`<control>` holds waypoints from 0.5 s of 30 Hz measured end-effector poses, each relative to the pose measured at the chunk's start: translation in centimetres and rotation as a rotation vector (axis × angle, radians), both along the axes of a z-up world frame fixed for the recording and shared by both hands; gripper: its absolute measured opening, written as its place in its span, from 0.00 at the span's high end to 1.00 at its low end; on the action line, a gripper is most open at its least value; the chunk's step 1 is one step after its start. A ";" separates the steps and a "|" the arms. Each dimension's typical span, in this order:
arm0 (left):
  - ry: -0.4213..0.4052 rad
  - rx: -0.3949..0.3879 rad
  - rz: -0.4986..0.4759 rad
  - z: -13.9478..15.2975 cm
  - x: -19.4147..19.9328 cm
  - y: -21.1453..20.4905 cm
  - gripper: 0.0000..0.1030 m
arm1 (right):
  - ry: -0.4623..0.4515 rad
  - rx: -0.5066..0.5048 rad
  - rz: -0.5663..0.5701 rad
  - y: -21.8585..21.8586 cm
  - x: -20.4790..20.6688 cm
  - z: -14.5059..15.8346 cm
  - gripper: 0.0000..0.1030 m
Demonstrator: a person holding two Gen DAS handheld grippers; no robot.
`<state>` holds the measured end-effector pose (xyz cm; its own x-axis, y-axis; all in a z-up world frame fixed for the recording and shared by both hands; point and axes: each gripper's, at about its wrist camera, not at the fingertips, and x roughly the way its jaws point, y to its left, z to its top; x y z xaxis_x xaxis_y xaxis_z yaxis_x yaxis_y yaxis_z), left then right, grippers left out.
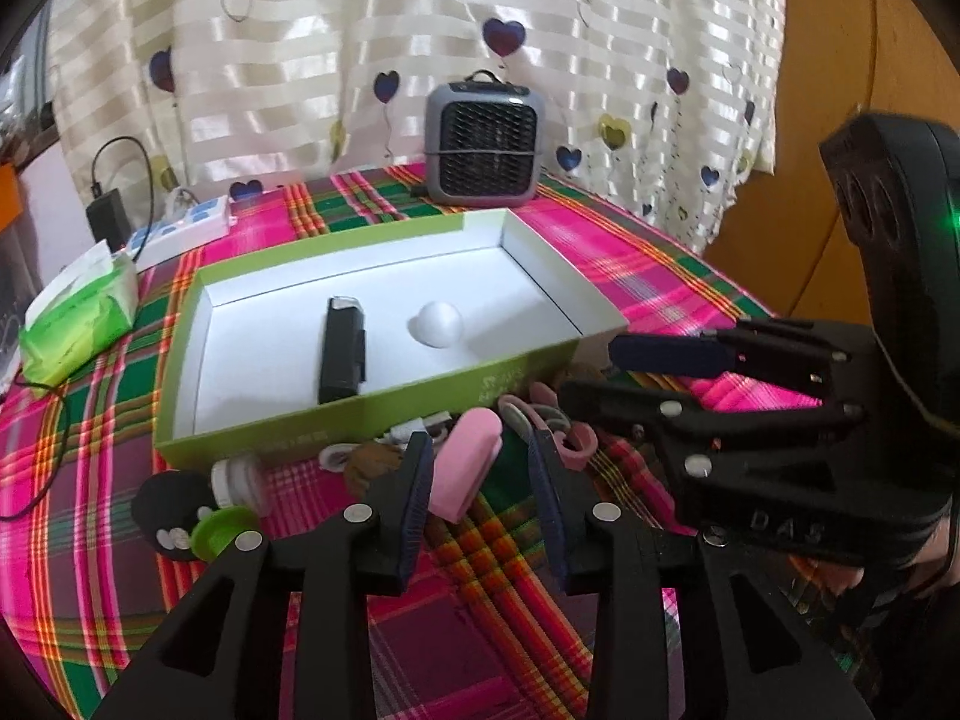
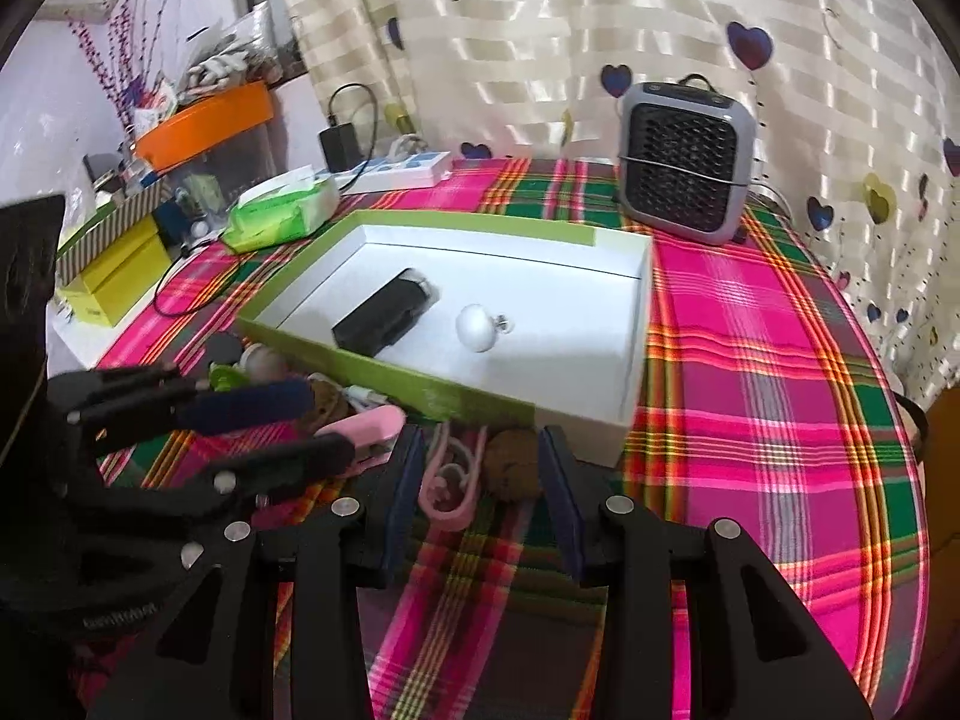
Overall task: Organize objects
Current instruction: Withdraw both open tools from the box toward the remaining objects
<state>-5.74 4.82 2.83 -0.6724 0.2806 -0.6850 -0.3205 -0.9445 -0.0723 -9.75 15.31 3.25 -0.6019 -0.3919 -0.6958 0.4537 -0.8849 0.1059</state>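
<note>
Clutter pile: small stuff bunched up on the plaid tablecloth [image 1: 630,276] just in front of the near wall of the box, so none of this lot is inside it yet
Left gripper [image 1: 480,498]: jaws apart, and the pink clip [image 1: 465,462] sits between the pads with a gap on each side, lying on the cloth, not squeezed
Right gripper [image 2: 477,495]: jaws apart too, hanging over a pink looped strap thing [image 2: 450,480] and a brown lumpy ball [image 2: 513,462], not clamped on either
Near left: a green cap [image 1: 219,531], a black round piece [image 1: 168,507] and a small white bottle [image 1: 240,480] on its side, all close together
Middle of pile: white cable bits and another brown lump [image 1: 375,465], partly hidden, can't tell more
Green box [image 1: 360,414]: shallow, open, white inside, right behind the pile
In the box: a black rectangular gadget [image 1: 342,351] on the left, a white ball [image 1: 437,324] to its right, apart from each other
Left of box: green tissue pack [image 1: 81,315]
Far left: white power strip [image 1: 180,231] and black adapter [image 1: 108,219]
Far: grey mini heater [image 1: 485,141] at the table's back edge, heart-print curtain [image 1: 420,30] behind it
</note>
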 end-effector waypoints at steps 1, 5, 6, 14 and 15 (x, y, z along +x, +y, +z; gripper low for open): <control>0.001 -0.003 -0.001 -0.1 0.0 0.1 0.70 | -0.006 -0.002 -0.004 0.1 -0.1 -0.1 0.61; -0.010 -0.023 0.009 -0.7 -0.3 0.1 0.70 | -0.034 -0.011 -0.010 0.3 -0.5 -0.5 0.61; -0.012 -0.025 0.010 -0.8 -0.4 0.1 0.70 | -0.042 -0.016 -0.011 0.3 -0.7 -0.6 0.61; -0.042 -0.055 0.008 -1.6 -1.1 0.6 0.70 | -0.117 -0.061 -0.026 1.0 -1.7 -1.8 0.61; -0.048 -0.055 0.011 -1.7 -1.2 0.5 0.70 | -0.129 -0.070 -0.024 1.1 -1.8 -2.0 0.61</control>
<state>-6.95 5.35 1.15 -0.6410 0.2345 -0.7308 -0.3078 -0.9508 -0.0352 -11.54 16.37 1.20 -0.5187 -0.4287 -0.7397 0.4114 -0.8836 0.2236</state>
